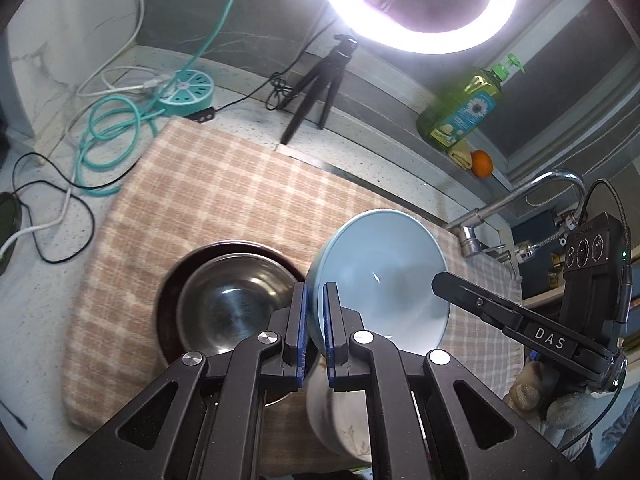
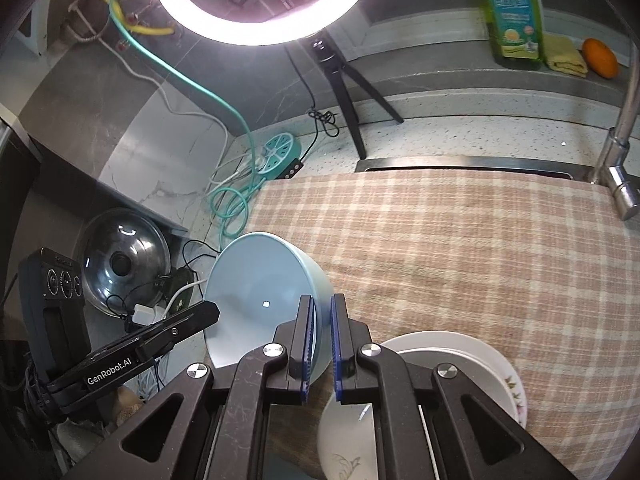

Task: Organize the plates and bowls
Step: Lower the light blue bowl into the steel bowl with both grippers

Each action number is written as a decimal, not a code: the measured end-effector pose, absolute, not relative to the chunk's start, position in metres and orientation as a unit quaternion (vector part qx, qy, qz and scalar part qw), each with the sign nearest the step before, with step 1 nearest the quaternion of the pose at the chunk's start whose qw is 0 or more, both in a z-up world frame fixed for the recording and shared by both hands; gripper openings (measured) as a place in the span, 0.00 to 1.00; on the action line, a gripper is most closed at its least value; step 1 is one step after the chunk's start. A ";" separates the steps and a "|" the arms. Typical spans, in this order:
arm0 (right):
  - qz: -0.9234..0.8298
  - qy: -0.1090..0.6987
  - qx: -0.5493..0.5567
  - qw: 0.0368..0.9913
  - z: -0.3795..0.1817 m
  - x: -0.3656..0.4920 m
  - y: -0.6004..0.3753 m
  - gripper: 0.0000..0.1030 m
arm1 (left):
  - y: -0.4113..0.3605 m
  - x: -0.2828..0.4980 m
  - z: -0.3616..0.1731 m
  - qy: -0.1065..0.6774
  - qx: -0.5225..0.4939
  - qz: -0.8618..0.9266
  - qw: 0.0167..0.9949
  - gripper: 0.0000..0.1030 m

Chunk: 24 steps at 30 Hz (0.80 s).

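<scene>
- Above the checked cloth (image 1: pixel 208 200) on the counter (image 1: pixel 40 312), both hand-held grippers are holding one pale blue ceramic bowl (image 1: pixel 384 276) tilted.
- The left hand-held gripper (image 1: pixel 316 320) is pinching its rim at 9 o'clock.
- The right hand-held gripper (image 2: pixel 322 340) is clamping the 3 o'clock rim.
- A steel bowl (image 1: pixel 236 300) is sitting at 9 o'clock.

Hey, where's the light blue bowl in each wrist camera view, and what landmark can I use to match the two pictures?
Left wrist view: the light blue bowl sits lower centre-right, its rim pinched by the left gripper, above the checked cloth.
Right wrist view: the bowl sits lower centre-left, its rim pinched by the right gripper.
Shared landmark: the ring light at the top of both.
</scene>
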State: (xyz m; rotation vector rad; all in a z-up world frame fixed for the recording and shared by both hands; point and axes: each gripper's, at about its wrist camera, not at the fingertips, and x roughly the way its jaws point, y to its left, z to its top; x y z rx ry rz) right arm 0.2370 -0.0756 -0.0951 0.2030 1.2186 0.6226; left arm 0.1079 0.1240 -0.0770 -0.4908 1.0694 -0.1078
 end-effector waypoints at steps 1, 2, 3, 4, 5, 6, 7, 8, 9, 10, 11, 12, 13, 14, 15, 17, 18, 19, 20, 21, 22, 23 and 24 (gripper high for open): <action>0.289 0.563 0.091 0.769 -0.096 0.236 -0.071 0.07 | 0.128 0.107 -0.079 0.505 -0.233 -0.048 0.830 0.06; 0.290 0.565 0.090 0.767 -0.098 0.236 -0.066 0.07 | 0.132 0.106 -0.080 0.506 -0.235 -0.046 0.829 0.06; 0.292 0.566 0.088 0.766 -0.100 0.235 -0.061 0.07 | 0.136 0.105 -0.082 0.506 -0.237 -0.043 0.828 0.06; 0.293 0.568 0.087 0.764 -0.102 0.235 -0.058 0.08 | 0.141 0.104 -0.083 0.507 -0.239 -0.041 0.827 0.06; 0.294 0.569 0.086 0.763 -0.104 0.235 -0.053 0.07 | 0.144 0.103 -0.085 0.508 -0.240 -0.039 0.826 0.06; 0.295 0.571 0.086 0.761 -0.105 0.235 -0.050 0.07 | 0.147 0.102 -0.086 0.509 -0.241 -0.037 0.826 0.06; 0.296 0.573 0.085 0.760 -0.108 0.235 -0.046 0.07 | 0.151 0.101 -0.087 0.510 -0.242 -0.036 0.825 0.06; 0.296 0.574 0.084 0.759 -0.109 0.235 -0.043 0.07 | 0.153 0.101 -0.089 0.511 -0.242 -0.034 0.824 0.06; 0.296 0.576 0.083 0.757 -0.112 0.235 -0.038 0.07 | 0.156 0.101 -0.091 0.512 -0.243 -0.033 0.823 0.06; 0.297 0.577 0.083 0.756 -0.114 0.235 -0.037 0.07 | 0.159 0.101 -0.092 0.513 -0.243 -0.031 0.823 0.06; 0.297 0.579 0.082 0.755 -0.117 0.235 -0.033 0.07 | 0.161 0.101 -0.093 0.514 -0.242 -0.029 0.822 0.06; 0.298 0.581 0.081 0.753 -0.119 0.235 -0.032 0.07 | 0.163 0.102 -0.094 0.515 -0.241 -0.028 0.822 0.06; 0.297 0.583 0.081 0.752 -0.121 0.236 -0.029 0.07 | 0.166 0.103 -0.096 0.517 -0.242 -0.027 0.821 0.06; 0.297 0.585 0.080 0.751 -0.123 0.235 -0.028 0.07 | 0.167 0.103 -0.098 0.518 -0.242 -0.027 0.820 0.06; 0.296 0.587 0.080 0.749 -0.126 0.235 -0.026 0.07 | 0.168 0.104 -0.100 0.519 -0.241 -0.026 0.820 0.06; 0.294 0.591 0.080 0.747 -0.130 0.235 -0.024 0.07 | 0.171 0.104 -0.103 0.521 -0.242 -0.026 0.818 0.06; 0.292 0.594 0.081 0.746 -0.133 0.236 -0.023 0.07 | 0.172 0.105 -0.104 0.522 -0.241 -0.027 0.818 0.06; 0.291 0.596 0.081 0.744 -0.135 0.236 -0.022 0.08 | 0.172 0.105 -0.105 0.523 -0.241 -0.027 0.817 0.06; 0.290 0.597 0.082 0.743 -0.137 0.236 -0.022 0.07 | 0.173 0.105 -0.106 0.524 -0.240 -0.027 0.817 0.06; 0.289 0.600 0.083 0.742 -0.139 0.236 -0.021 0.07 | 0.173 0.106 -0.108 0.525 -0.239 -0.028 0.816 0.06; 0.288 0.601 0.083 0.741 -0.141 0.236 -0.021 0.07 | 0.173 0.106 -0.109 0.526 -0.239 -0.028 0.815 0.06; 0.288 0.602 0.083 0.740 -0.143 0.236 -0.020 0.07 | 0.174 0.106 -0.110 0.527 -0.239 -0.028 0.815 0.06; 0.287 0.604 0.083 0.739 -0.144 0.236 -0.020 0.07 | 0.174 0.106 -0.110 0.527 -0.239 -0.027 0.815 0.06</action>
